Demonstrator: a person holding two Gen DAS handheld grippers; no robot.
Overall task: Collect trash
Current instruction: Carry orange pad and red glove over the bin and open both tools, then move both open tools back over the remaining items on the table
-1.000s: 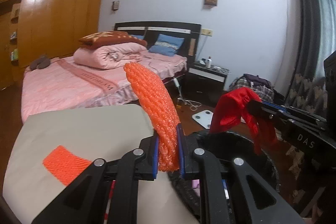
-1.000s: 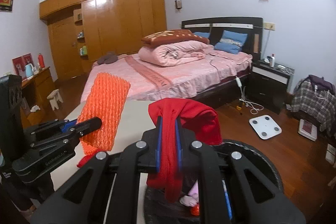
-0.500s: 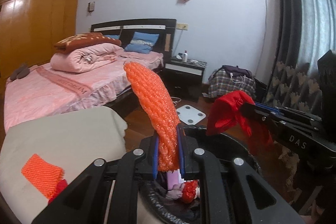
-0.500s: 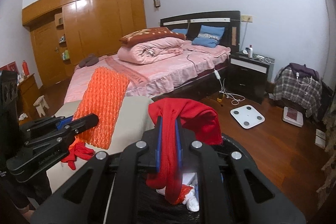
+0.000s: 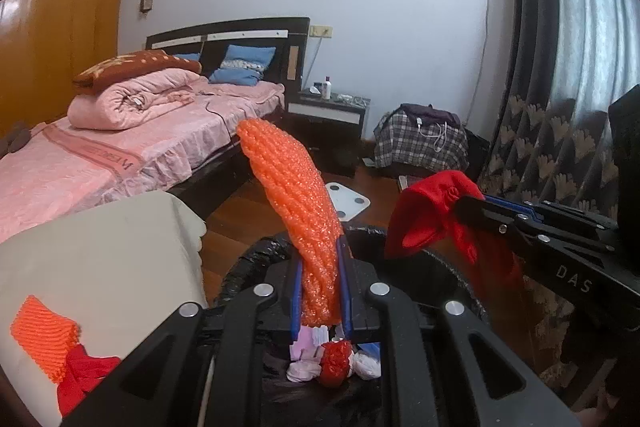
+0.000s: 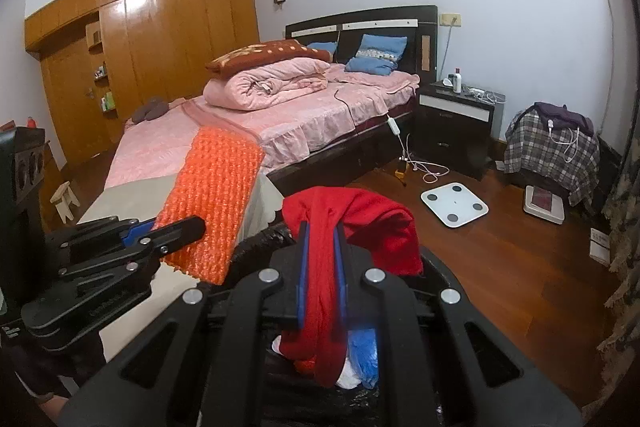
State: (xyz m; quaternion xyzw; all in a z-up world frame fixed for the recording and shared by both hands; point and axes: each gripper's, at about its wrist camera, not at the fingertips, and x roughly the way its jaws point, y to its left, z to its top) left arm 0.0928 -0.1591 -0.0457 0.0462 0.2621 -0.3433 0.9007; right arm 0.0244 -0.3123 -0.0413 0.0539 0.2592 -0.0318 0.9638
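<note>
My left gripper is shut on an orange foam net and holds it upright over a bin lined with a black bag. The net also shows in the right wrist view. My right gripper is shut on a red cloth above the same bin; from the left wrist view the cloth hangs at the right. Crumpled white, pink, red and blue trash lies inside the bin.
A beige-covered table at the left holds another orange net piece and a red scrap. A pink bed, a nightstand, a white scale on the wood floor and a plaid bag lie beyond.
Both grippers have moved to the right, off the table and over the bin, each carrying its piece. The bin's contents have come into view under them.
</note>
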